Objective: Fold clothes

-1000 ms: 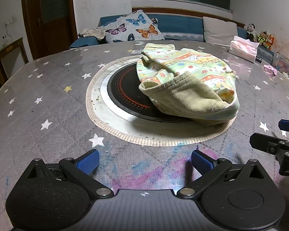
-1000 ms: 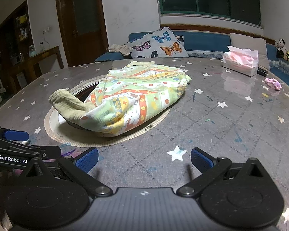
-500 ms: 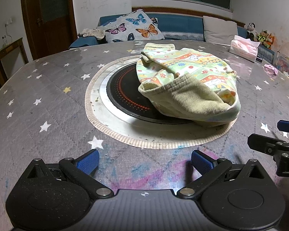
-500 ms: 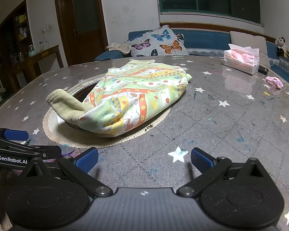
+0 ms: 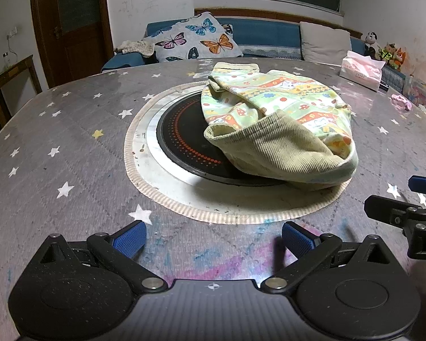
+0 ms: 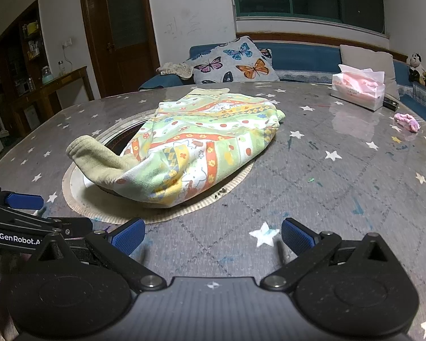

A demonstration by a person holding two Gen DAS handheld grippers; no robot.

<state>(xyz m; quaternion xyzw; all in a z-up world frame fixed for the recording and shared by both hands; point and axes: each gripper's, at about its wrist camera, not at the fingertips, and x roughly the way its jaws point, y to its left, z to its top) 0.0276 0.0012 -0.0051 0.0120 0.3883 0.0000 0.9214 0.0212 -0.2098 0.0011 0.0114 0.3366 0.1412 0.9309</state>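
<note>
Broadly, the round table [image 5: 56, 142], covered in a star-printed cloth, fills both views, and at its middle sits a dark hotplate [image 5: 181, 139] ringed by a pale mat [image 5: 227, 213]. The garment [image 6: 201, 150], a patterned child's piece with a yellow-green ribbed cuff [image 6: 96, 162], lies bunched across the hotplate's right side, spilling onto the mat; it is not yet laid flat, so folding has probably not begun. It likely sits there because the table's centre is within easy reach of both hands.

Both tools hover low over the near edge of the table, well short of the cloth. The left gripper [image 5: 213, 237] has its blue pads [image 5: 129, 238] spread wide with nothing between them; the right gripper [image 6: 211, 236] stands just beside it, equally spread and empty. That readiness suggests an approach: each would need to reach a separate edge, perhaps the cuff and the near hem, to pull the piece flat.

Off to the far right stand a tissue box [image 6: 357, 91] and a small pink scrap [image 6: 407, 120], well apart from the work.
</note>
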